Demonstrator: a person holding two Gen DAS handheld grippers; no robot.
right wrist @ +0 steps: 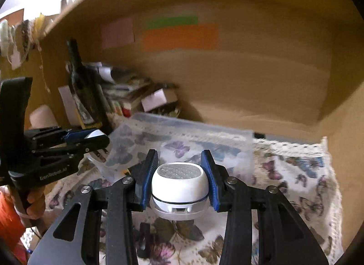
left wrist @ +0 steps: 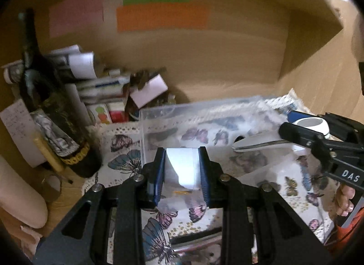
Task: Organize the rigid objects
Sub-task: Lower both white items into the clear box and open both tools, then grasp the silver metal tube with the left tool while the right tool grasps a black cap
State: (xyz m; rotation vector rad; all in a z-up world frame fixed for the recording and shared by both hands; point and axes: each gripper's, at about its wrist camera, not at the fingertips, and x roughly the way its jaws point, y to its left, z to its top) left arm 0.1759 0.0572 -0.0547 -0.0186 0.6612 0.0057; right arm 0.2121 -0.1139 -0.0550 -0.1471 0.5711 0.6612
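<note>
My left gripper [left wrist: 182, 153] is shut on a white plug-in charger [left wrist: 180, 166], held above the butterfly cloth; in the right wrist view [right wrist: 96, 138] its metal prongs stick out below. My right gripper [right wrist: 179, 158] is shut on a round white device with a grey mesh top [right wrist: 179, 182]; it also shows at the right of the left wrist view [left wrist: 312, 125]. A clear plastic bin [left wrist: 204, 114] stands on the cloth just ahead of both grippers, also seen in the right wrist view [right wrist: 193, 133].
A dark bottle [left wrist: 45, 96] stands at the left with a pile of boxes and papers [left wrist: 109, 87] behind it. A cardboard wall [left wrist: 204, 60] with coloured paper strips closes the back and right. The butterfly cloth [right wrist: 295, 185] covers the surface.
</note>
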